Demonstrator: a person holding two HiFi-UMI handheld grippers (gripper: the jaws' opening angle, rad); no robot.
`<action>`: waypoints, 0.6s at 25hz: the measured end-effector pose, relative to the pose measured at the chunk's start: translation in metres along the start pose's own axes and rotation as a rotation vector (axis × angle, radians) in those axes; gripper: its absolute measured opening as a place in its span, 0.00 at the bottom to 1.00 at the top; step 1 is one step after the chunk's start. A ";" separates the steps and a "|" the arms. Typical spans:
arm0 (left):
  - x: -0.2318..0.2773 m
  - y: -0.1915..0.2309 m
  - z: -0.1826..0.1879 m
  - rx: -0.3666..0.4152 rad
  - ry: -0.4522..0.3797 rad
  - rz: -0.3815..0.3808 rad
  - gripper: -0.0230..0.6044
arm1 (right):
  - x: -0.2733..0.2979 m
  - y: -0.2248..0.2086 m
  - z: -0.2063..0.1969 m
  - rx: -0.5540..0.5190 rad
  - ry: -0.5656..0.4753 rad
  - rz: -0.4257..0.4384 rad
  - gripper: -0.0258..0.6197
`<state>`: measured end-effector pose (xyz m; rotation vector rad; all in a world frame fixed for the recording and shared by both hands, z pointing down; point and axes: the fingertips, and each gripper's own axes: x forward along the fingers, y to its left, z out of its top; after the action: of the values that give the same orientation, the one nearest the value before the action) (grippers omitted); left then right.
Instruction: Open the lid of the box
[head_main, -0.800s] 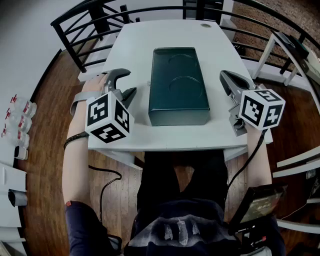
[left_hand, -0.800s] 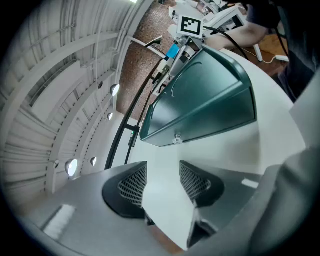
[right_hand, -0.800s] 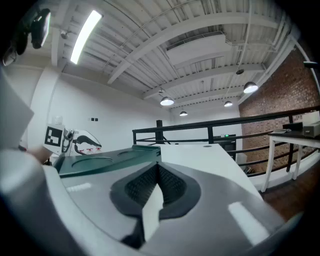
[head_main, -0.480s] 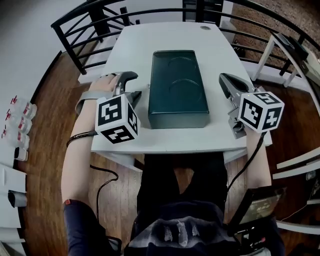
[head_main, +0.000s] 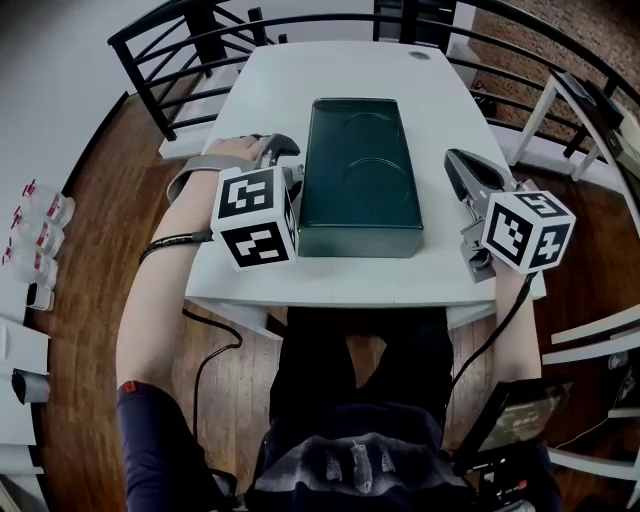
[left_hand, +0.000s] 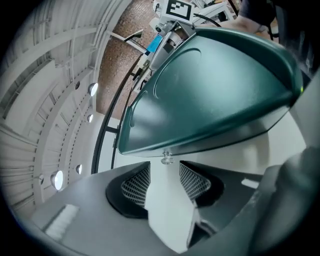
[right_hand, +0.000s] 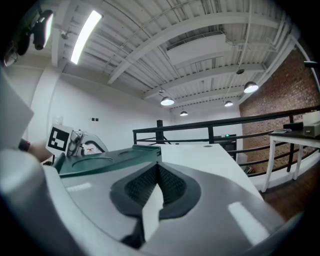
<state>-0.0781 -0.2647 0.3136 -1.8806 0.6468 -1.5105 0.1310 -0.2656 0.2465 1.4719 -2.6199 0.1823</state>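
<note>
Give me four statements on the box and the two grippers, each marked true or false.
1. The box has its lid closed. True.
2. The left gripper has its jaws clamped on the box. False: they stand apart, just short of a small knob on the box's side.
3. The right gripper rests on the lid. False: it is off to the box's right, apart from it.
4. The box stands on a white table. True.

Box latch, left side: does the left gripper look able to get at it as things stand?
Probably yes. The left gripper has its fingers apart and empty. The small metal latch under the rim of the box lid sits just ahead of the gap, unobstructed.
</note>
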 end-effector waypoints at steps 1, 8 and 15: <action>0.001 -0.001 0.001 -0.001 -0.006 -0.012 0.35 | 0.000 0.000 0.000 0.000 0.000 0.000 0.05; 0.010 -0.004 0.000 0.056 0.011 -0.042 0.23 | 0.000 0.000 -0.001 0.000 -0.001 0.000 0.05; 0.011 -0.004 0.000 0.043 0.004 -0.050 0.18 | 0.000 0.000 0.000 -0.001 -0.002 0.000 0.05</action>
<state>-0.0761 -0.2697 0.3236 -1.8739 0.5685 -1.5484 0.1310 -0.2654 0.2469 1.4722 -2.6214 0.1801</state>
